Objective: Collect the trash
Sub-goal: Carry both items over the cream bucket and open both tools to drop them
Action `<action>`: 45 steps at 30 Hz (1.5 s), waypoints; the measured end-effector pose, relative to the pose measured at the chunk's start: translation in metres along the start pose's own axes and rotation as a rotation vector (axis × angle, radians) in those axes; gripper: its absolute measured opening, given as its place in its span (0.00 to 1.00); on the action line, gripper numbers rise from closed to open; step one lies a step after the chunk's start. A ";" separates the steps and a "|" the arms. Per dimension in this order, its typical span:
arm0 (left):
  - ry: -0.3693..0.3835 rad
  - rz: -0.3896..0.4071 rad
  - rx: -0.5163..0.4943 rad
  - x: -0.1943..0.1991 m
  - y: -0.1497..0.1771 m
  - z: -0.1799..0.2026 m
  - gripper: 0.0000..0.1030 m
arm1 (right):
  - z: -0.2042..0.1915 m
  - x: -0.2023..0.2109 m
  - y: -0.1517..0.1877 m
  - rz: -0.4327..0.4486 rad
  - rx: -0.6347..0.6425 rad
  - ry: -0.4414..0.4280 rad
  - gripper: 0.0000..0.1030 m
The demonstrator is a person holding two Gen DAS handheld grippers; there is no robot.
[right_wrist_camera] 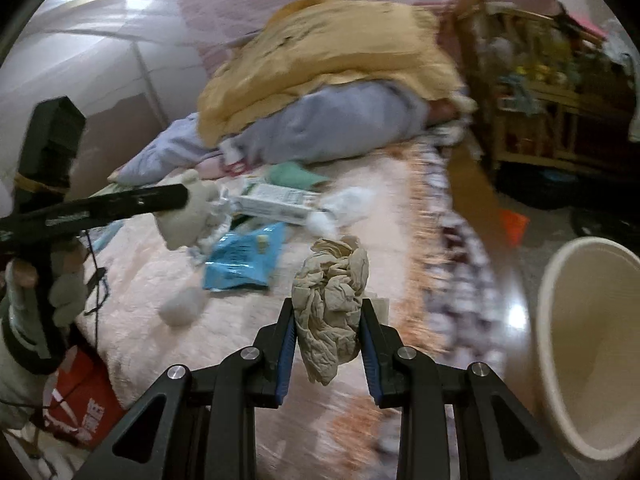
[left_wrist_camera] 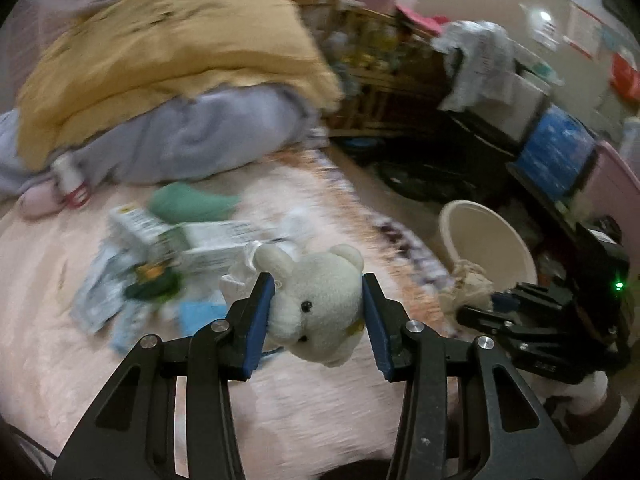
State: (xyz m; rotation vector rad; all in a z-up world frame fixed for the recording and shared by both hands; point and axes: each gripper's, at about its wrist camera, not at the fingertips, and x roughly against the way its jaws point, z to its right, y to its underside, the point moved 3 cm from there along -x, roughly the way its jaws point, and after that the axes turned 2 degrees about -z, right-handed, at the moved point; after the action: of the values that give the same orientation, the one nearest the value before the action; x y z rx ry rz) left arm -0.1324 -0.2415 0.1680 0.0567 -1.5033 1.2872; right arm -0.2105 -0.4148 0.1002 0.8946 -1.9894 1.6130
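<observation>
The right gripper (right_wrist_camera: 329,330) clamps crumpled brown paper (right_wrist_camera: 330,308) left of the cream bin (right_wrist_camera: 560,344); carry it over the rim before releasing. The left gripper (left_wrist_camera: 318,306) pinches a white plush bear (left_wrist_camera: 316,300).

Yellow blanket (left_wrist_camera: 168,52) over lilac bedding (left_wrist_camera: 208,140); wooden shelf (right_wrist_camera: 552,92) beside bed

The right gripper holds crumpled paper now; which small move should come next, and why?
Probably carry the right gripper rightward over the cream round plastic bin before opening. It is shut on the crumpled beige paper wad, which hangs above the pink fuzzy blanket, with the bin's mouth off to the right.
</observation>
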 end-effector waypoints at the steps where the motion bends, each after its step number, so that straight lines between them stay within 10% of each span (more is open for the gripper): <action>1: 0.014 -0.004 -0.010 -0.004 -0.003 0.011 0.41 | 0.011 0.007 0.002 0.003 -0.006 0.027 0.28; 24: 0.218 -0.101 -0.228 -0.137 -0.053 0.229 0.43 | 0.213 0.081 0.053 0.052 -0.359 0.327 0.28; 34: 0.377 -0.144 -0.086 -0.161 -0.063 0.227 0.47 | 0.232 0.079 0.058 0.046 -0.454 0.339 0.69; 45: 0.247 -0.107 -0.082 -0.127 -0.054 0.181 0.47 | 0.214 0.072 0.052 0.061 -0.408 0.329 0.69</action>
State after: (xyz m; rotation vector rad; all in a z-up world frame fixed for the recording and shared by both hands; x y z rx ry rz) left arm -0.1689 -0.4651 0.1471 -0.0717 -1.3209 1.1033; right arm -0.2828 -0.6312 0.0628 0.3903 -2.0119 1.2201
